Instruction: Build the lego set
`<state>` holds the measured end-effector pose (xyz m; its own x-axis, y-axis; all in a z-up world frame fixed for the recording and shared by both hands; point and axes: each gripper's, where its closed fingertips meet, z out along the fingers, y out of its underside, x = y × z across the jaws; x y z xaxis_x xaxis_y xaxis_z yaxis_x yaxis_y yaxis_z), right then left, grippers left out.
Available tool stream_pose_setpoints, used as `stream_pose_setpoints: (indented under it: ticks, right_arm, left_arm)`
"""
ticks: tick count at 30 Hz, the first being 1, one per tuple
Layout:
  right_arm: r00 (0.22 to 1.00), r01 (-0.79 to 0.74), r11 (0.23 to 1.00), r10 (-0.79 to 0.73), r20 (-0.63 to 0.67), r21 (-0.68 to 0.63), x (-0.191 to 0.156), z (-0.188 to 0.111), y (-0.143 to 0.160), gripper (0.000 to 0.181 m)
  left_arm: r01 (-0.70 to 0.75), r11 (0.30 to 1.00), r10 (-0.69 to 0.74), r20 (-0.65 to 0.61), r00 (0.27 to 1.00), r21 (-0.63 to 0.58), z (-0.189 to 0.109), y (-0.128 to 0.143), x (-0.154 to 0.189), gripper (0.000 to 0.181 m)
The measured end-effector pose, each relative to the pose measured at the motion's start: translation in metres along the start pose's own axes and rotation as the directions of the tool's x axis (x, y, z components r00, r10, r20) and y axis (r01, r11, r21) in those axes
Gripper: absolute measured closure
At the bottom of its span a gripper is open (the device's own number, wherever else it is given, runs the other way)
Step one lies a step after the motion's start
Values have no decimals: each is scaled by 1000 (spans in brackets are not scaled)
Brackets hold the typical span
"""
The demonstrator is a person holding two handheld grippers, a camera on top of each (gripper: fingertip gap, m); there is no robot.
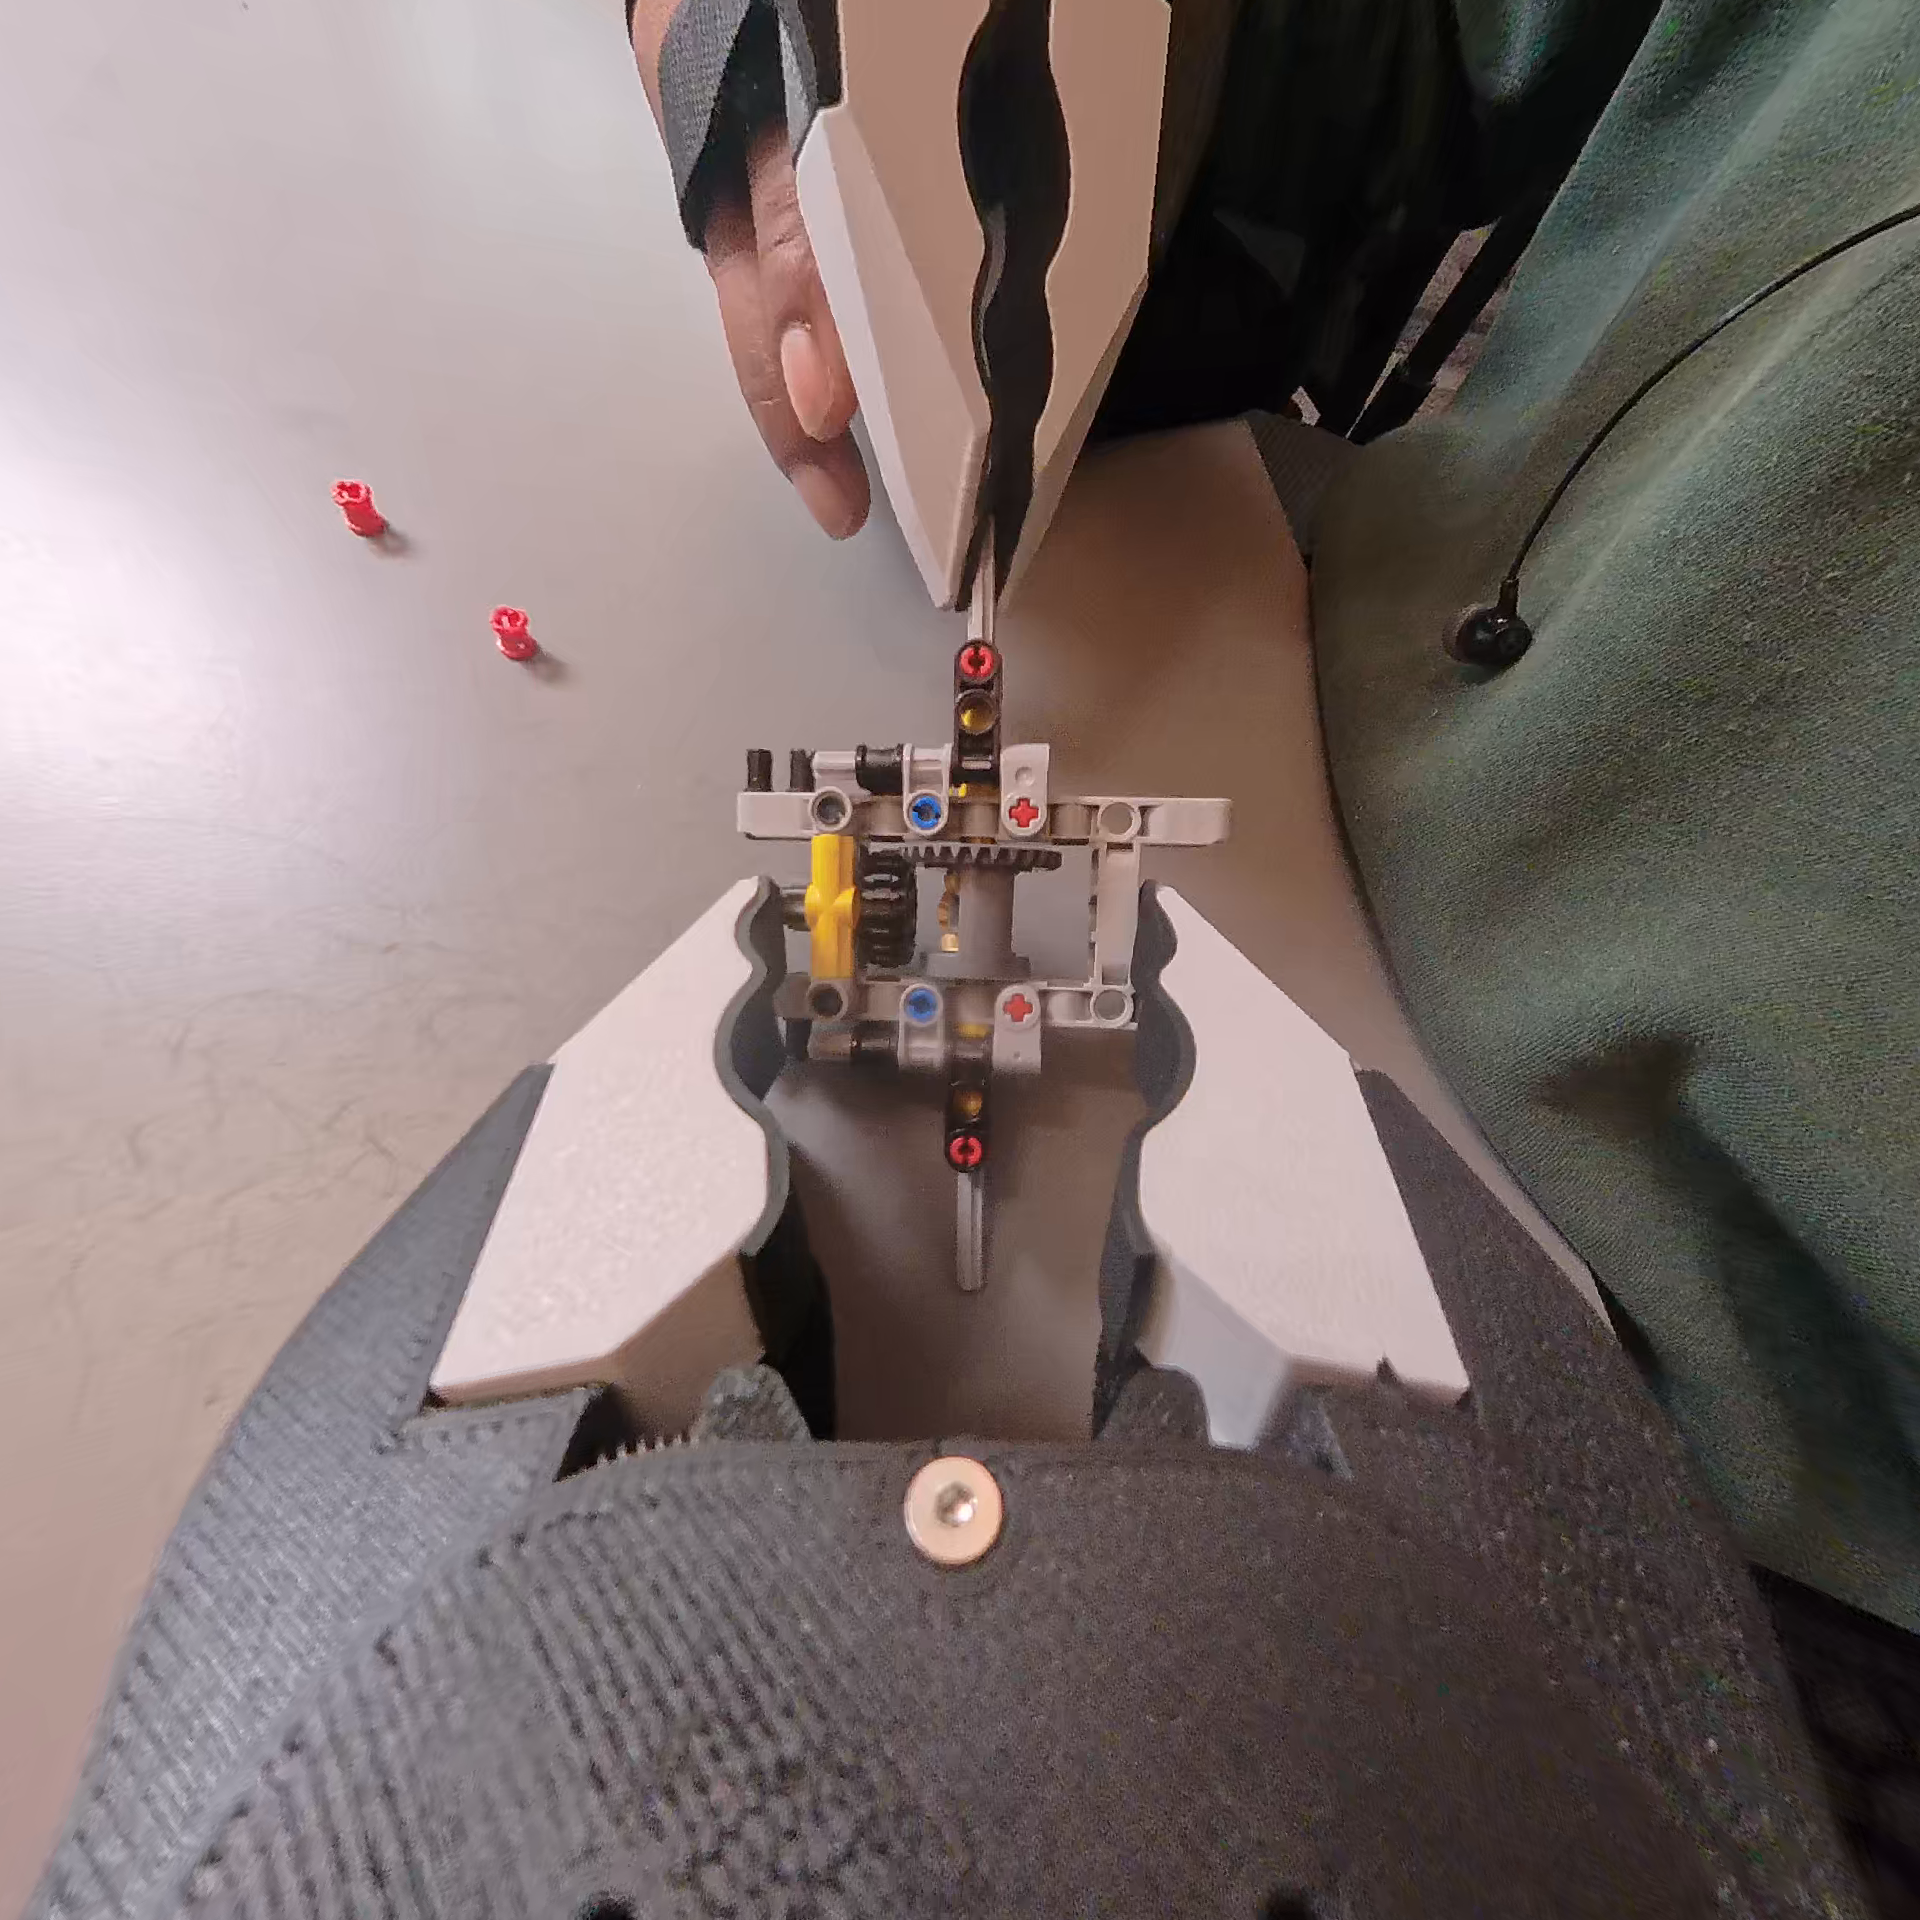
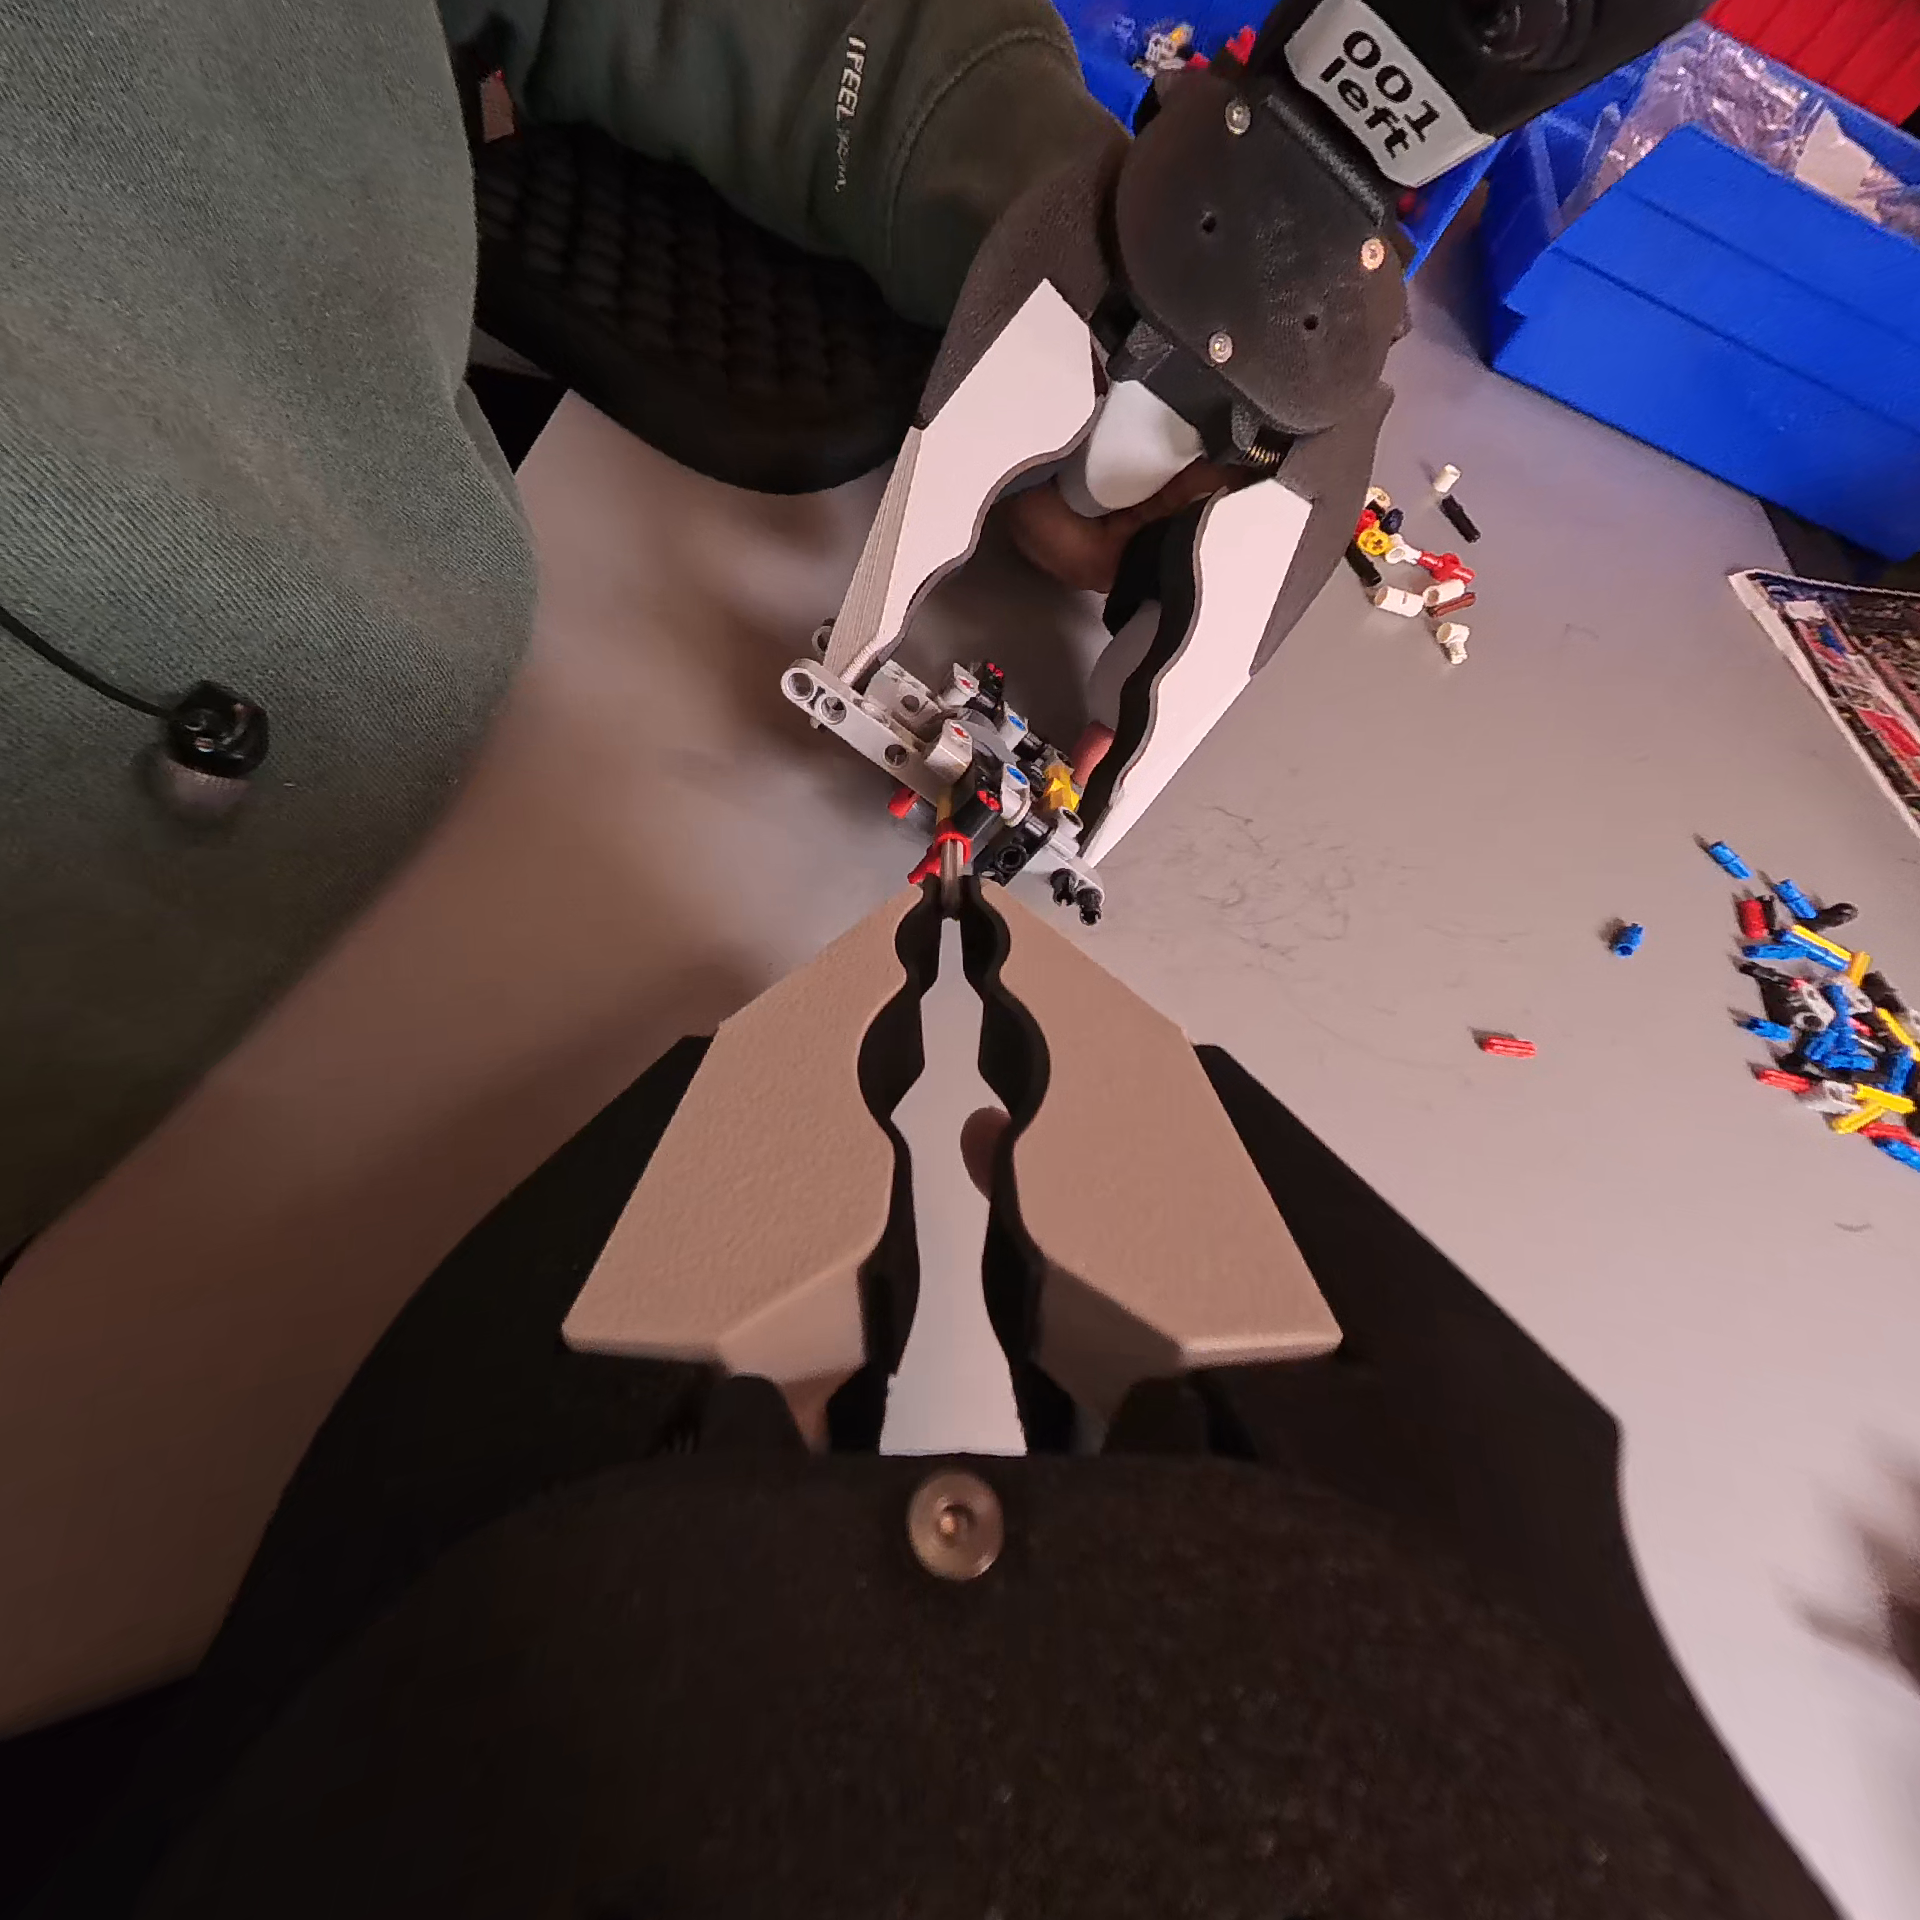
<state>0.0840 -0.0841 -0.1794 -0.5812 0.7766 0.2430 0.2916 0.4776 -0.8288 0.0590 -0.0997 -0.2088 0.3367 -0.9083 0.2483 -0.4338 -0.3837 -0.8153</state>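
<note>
At the centre of the left wrist view we see the left gripper with its fingers spread partway and clamped on the two sides of the grey lego assembly, a frame with gears, blue and red pins and a yellow piece. Above it, the right gripper comes down from the top of the frame, its fingers nearly closed on a thin grey axle that enters the assembly's top edge. To the left, the grey table lies open, with only two red bushings well apart from the work. In the right wrist view the table edge runs close by the person's green sweatshirt at left, while loose pieces, blue bins and a booklet crowd the right side.
</note>
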Motion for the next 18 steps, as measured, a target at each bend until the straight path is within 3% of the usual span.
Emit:
stream_pose_setpoints:
  ticks: [18]
  right_arm:
    - [999, -15, 1000, 15, -28, 13, 4, -2, 2, 179]
  left_arm:
    - [-6, 1000, 5, 23, 1000, 13, -4, -2, -5, 114]
